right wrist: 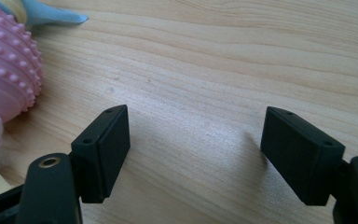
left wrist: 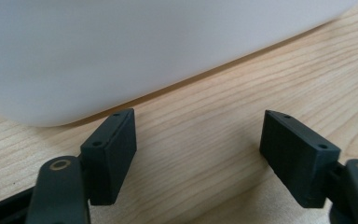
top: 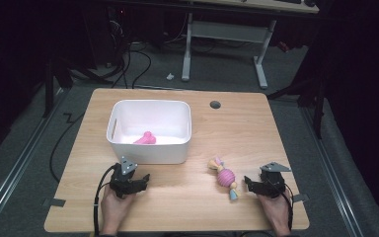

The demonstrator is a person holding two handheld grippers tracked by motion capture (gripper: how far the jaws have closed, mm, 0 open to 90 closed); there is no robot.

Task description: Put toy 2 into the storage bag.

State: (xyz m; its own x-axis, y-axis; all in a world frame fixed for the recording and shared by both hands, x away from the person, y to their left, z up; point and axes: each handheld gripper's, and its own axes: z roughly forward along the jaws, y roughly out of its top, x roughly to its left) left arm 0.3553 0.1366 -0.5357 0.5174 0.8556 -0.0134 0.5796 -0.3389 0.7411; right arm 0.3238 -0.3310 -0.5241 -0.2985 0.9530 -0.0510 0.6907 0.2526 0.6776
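One light wooden table (top: 187, 197) carried everything, standing on a grey floor with a white-legged desk (top: 224, 34) beyond it. Next in size, a white rectangular plastic bin (top: 150, 148) sat on the table's left half, and its pale wall rose close ahead in the left gripper view. Inside the bin, against the near wall, lay a small pink toy (top: 145, 138). On the right half, well apart from the bin, lay a pink spiky ball toy with pastel fabric ends (top: 225, 177), just to the left of the right gripper (top: 246, 181). That gripper's jaws stood wide apart over bare wood, with nothing between them. The left gripper (top: 143, 178), just in front of the bin's near wall, likewise had its jaws spread and empty.
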